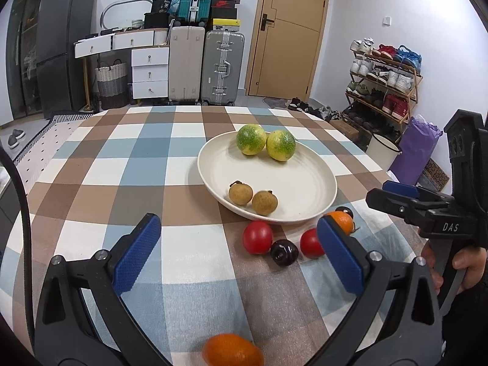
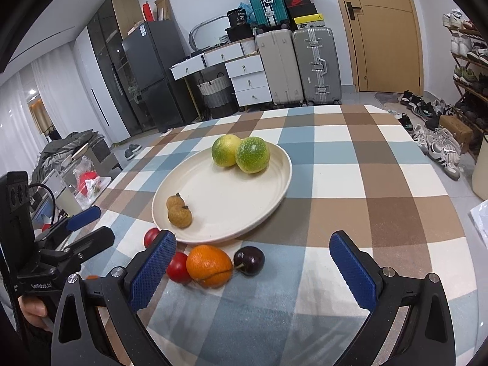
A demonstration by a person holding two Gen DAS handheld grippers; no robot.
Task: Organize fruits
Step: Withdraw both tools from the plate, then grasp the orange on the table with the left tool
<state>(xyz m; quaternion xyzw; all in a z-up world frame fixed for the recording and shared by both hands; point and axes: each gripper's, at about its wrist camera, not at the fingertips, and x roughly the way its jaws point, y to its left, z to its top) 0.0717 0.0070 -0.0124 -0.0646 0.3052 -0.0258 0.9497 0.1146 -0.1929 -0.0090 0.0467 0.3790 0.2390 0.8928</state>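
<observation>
left gripper (image 1: pixel 238 253) and right gripper (image 2: pixel 253 268) both spread wide, holding nothing, hovering just near side of plate (image 2: pixel 268 210); orange (image 2: pixel 209 265) just beside plate rim.

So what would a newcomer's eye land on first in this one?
Probably the cream plate mid-table, with two green-yellow fruits at its far side and two brown longans near its front rim. Then the red tomatoes, dark plums and orange loose on the checked cloth.

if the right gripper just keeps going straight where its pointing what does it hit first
Probably the round cream plate, near its front rim. The open right gripper aims just right of the dark plum, though depth is unclear.
</observation>
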